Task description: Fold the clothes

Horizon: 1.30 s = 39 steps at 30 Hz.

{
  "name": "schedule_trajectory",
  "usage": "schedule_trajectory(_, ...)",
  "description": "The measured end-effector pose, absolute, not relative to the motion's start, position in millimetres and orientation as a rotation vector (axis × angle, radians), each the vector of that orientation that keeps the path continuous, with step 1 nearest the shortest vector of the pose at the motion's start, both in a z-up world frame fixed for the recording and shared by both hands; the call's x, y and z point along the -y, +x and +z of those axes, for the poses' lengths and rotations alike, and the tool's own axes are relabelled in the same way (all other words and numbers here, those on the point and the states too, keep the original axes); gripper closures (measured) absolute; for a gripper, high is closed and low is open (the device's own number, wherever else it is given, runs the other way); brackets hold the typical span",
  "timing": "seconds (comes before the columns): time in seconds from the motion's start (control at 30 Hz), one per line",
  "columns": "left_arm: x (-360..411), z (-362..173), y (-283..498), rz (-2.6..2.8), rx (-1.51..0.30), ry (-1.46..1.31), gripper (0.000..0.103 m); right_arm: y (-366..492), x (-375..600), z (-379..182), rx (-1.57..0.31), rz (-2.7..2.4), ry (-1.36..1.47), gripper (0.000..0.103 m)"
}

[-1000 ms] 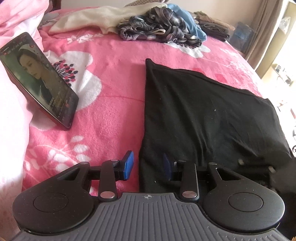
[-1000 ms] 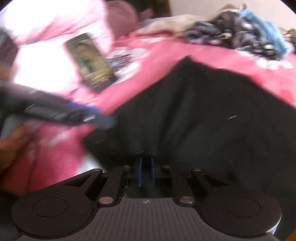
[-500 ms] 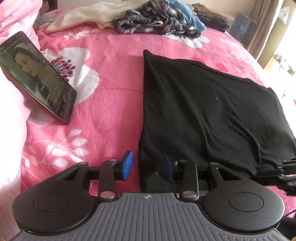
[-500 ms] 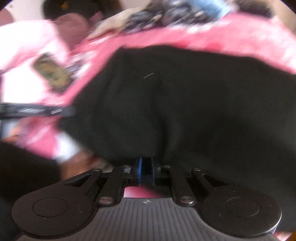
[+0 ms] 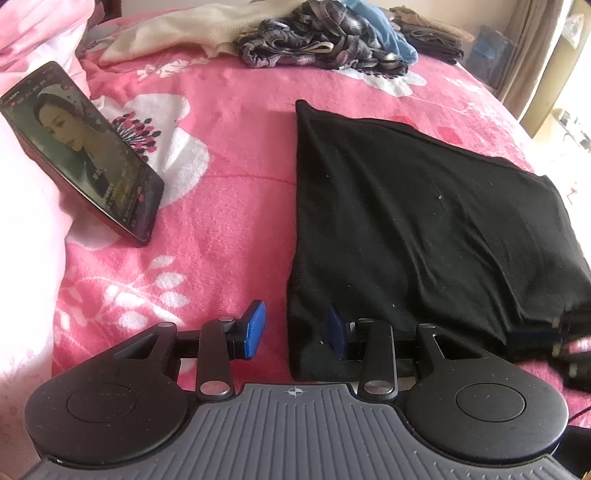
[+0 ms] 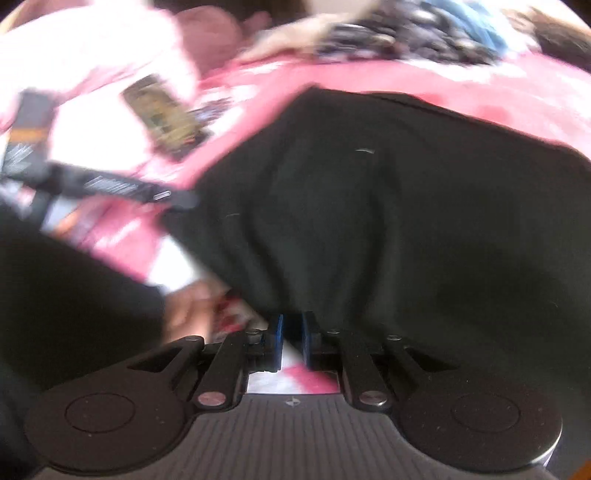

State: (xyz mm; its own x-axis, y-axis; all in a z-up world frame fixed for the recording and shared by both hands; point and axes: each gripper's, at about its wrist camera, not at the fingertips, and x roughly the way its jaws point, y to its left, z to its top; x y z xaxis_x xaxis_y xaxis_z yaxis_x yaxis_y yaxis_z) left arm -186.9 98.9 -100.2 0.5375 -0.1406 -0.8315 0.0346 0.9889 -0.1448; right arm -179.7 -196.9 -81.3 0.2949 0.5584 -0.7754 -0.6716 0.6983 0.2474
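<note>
A black garment [image 5: 424, 229] lies folded flat on the pink flowered bedspread [image 5: 221, 177]. My left gripper [image 5: 295, 330] is open at the garment's near left corner: one blue pad [image 5: 255, 328] is over the bedspread, the other over the cloth, and the cloth's left edge runs between them without being pressed. In the blurred right wrist view my right gripper [image 6: 291, 338] is shut on the near edge of the black garment [image 6: 388, 221], which hangs from its pads. The right gripper [image 5: 569, 339] also shows at the garment's near right corner.
A phone [image 5: 81, 151] with a lit screen leans against white-pink bedding at the left. Heaped at the far side of the bed are a cream garment [image 5: 177, 33], a plaid one [image 5: 321, 40] and a blue one [image 5: 388, 29]. A curtain [image 5: 532, 55] hangs at the far right. A hand [image 6: 188, 314] is near my right gripper.
My right gripper has carried the garment's near edge to the right, away from the left gripper, and the cloth now lies flatter. The left gripper has stayed at the near left corner.
</note>
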Motion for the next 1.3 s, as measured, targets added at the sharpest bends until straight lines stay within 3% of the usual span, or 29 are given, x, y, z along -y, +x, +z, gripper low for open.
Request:
schedule_trajectory(0.2,-100,-94,-188,-0.128,-0.978,-0.122,0.066,-137,202,-88,-0.931,0.656,-0.073,0.091)
schedule_trajectory(0.33,-99,-95,-190,-0.14,-0.99,-0.117,0.066,-159,182,-92,-0.984,0.854,-0.093,0.091)
schedule_trajectory(0.57,-102,-101,-194,-0.176,-1.036,-0.144,0.063,-152,171,-80,-0.902,0.898,-0.048,0.091)
schedule_trajectory(0.73,-99,-103,-195,-0.175,-1.042,-0.12,0.063,-170,129,-104,-0.978,1.074,-0.129,0.091)
schedule_trajectory(0.87,-104,-102,-198,-0.164,-1.032,-0.128,0.063,-176,118,-88,-0.861,1.105,-0.202,0.091)
schedule_trajectory(1.07,-114,-100,-198,-0.13,-1.019,-0.151,0.063,-133,112,-85,-0.836,0.928,-0.117,0.091)
schedule_trajectory(1.2,-122,-96,-199,-0.103,-1.005,-0.183,0.063,-159,73,-102,-0.894,1.087,-0.181,0.091)
schedule_trajectory(1.3,-128,-94,-199,-0.084,-0.997,-0.2,0.063,-179,63,-89,-0.823,1.191,-0.249,0.092)
